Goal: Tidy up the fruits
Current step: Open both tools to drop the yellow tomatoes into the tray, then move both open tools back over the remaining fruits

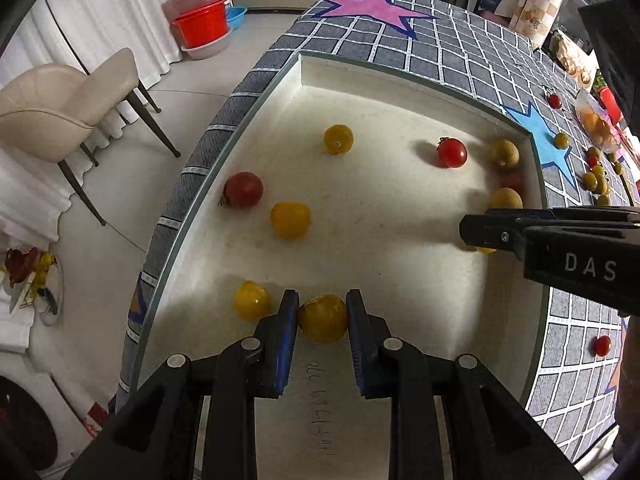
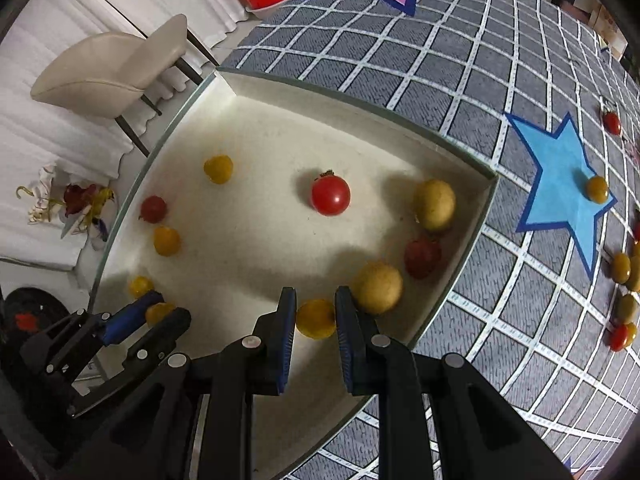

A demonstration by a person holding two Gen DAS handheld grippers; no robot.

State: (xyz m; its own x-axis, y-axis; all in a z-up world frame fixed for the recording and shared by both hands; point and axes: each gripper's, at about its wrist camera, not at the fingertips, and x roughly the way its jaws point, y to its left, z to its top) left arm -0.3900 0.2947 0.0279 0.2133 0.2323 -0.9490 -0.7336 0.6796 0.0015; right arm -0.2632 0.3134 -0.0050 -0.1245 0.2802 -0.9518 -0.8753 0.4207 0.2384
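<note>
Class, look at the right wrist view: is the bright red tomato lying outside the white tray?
No, the bright red tomato lies inside the white tray.

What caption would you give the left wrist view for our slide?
Left claw grips a yellow tomato over the white tray of fruit, right claw alongside.

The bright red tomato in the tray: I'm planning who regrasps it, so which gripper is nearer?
Right. The right gripper sits at the tray's near-right part, closer to the red tomato. The left gripper, jaws around a yellow tomato, is at the near-left, farther off.
</note>
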